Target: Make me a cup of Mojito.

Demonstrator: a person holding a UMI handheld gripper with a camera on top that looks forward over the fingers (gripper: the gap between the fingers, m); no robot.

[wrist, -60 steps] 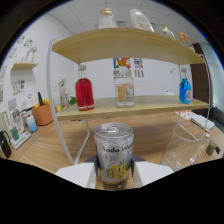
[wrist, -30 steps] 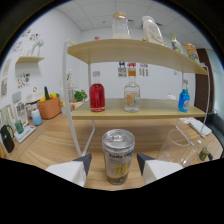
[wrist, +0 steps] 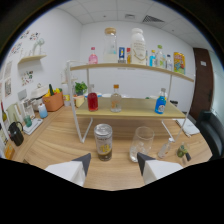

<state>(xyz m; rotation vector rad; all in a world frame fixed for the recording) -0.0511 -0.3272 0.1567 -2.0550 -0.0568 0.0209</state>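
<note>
Soda can (wrist: 103, 142) stands upright on the wooden tabletop (wrist: 60, 145), just ahead of the hand-held gripper (wrist: 113, 166), whose two white fingers are spread wide apart with nothing between them, and the can sits clear of both tips, a touch nearer the left finger. Just to the can's right, an empty clear glass (wrist: 141, 143) stands upright too, near the can but not touching it. Further right on the tabletop there's a small clear glass (wrist: 166, 147) and a small dark-and-green item (wrist: 182, 151) that I can't make out. Behind the can and the glass rises a two-tier wooden shelf (wrist: 130, 114) on white legs: on the lower board a red bottle (wrist: 92, 98), a clear bottle (wrist: 116, 99) and a blue bottle (wrist: 160, 102), well spaced; on the upper board a row of bottles and jars, among them a tall white jar (wrist: 138, 46). Off to the left, an orange pot (wrist: 52, 100) holding utensils stands beside a small green plant (wrist: 80, 90).
</note>
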